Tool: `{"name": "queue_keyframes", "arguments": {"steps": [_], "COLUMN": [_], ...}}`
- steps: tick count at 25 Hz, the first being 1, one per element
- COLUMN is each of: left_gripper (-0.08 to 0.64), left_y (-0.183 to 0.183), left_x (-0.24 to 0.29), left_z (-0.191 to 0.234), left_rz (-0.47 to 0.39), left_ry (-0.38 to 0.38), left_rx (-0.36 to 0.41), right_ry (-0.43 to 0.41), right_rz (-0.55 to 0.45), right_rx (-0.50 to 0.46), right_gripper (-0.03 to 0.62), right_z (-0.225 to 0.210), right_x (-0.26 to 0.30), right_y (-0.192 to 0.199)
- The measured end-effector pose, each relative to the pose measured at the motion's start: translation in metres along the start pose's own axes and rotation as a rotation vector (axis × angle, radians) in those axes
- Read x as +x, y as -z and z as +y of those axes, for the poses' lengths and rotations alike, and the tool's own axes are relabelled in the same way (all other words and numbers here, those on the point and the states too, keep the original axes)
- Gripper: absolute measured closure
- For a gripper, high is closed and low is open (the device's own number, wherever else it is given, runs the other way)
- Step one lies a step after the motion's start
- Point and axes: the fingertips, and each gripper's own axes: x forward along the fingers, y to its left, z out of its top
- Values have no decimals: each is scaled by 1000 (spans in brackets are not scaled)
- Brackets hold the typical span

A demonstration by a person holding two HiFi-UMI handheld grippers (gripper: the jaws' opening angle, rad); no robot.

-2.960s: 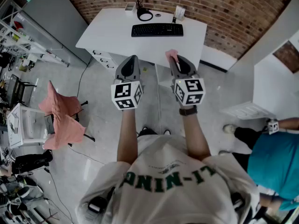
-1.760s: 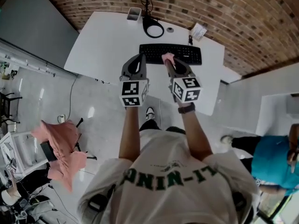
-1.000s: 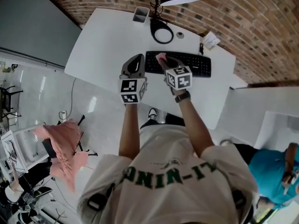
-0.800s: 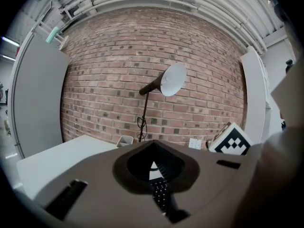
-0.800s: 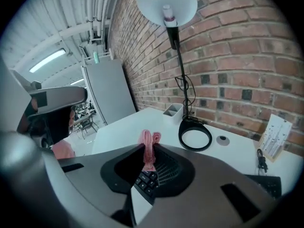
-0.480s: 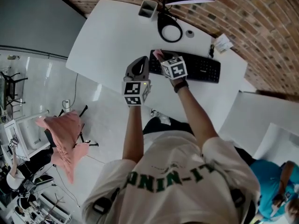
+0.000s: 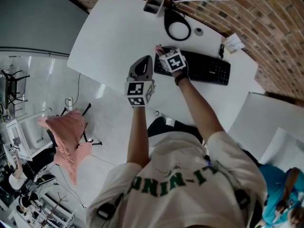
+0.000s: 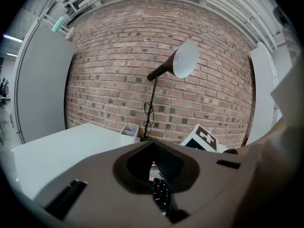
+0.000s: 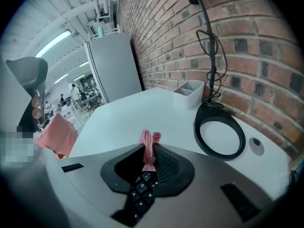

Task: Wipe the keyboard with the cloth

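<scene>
Key legends show on the keyboard, lower centre of the right gripper view — Q, W and A can be read, the rest are too small. Green block lettering crosses the person's shirt, lower middle of the head view — only "NIN" and a hyphen come clear.

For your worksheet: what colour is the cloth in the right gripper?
Pink fabric cloth, clearest in the right gripper view.

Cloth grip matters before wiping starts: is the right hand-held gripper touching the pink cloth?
Touching. The right gripper view shows the pink cloth pinched between the shut jaws of the right hand-held gripper.
</scene>
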Motion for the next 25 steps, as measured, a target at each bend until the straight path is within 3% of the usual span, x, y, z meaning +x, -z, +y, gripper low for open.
{"name": "queue_keyframes", "arguments": {"steps": [8, 25], "left_gripper": [566, 566], "left_y": [7, 14], "left_x": [7, 29], "left_z": [10, -8], "left_rz": [11, 30], "left_ry": [-4, 58], "left_rx": [-10, -3], "right_ry": [2, 53], "right_rz": [82, 70], "right_rx": [-38, 53], "right_gripper": [546, 546], "right_z": [-6, -31], "right_x": [20, -4], "right_y": [11, 30]}}
